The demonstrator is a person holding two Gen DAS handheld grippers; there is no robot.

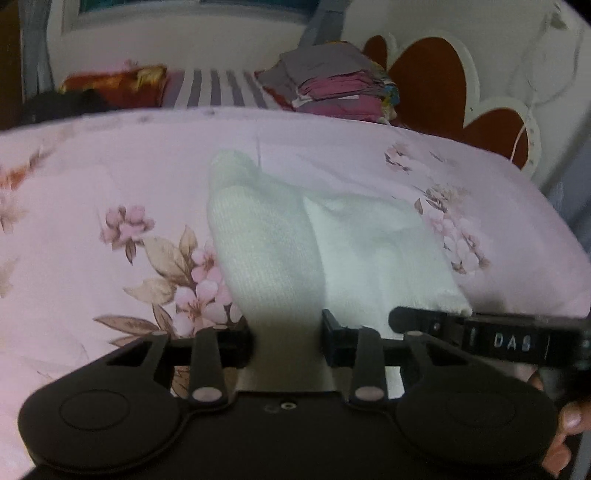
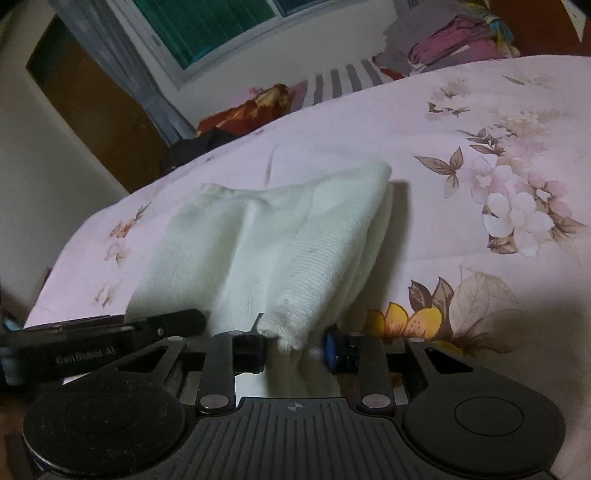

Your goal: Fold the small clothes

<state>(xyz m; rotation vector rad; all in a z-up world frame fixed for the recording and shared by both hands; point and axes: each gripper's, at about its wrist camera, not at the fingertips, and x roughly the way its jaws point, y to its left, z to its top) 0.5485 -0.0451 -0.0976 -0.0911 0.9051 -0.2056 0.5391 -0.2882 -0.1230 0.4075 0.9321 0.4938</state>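
White knitted cloth (image 1: 266, 240) is pinched in both grippers: the left gripper (image 1: 286, 338) clamps one bunched end, the right gripper (image 2: 291, 345) the other. It drapes forward onto the pink flowered bedsheet (image 1: 92, 177). Farther back sit a stack of folded clothes (image 1: 332, 85), a red cushion (image 1: 118, 83), and a window (image 2: 207, 22).

1. white ribbed knit garment (image 1: 266, 240)
2. pale pink bedsheet (image 1: 110, 177) with pink blossoms and brown leaves
3. grey-and-white striped cloth (image 1: 218, 88)
4. grey, magenta folded stack (image 1: 332, 88)
5. black grippers
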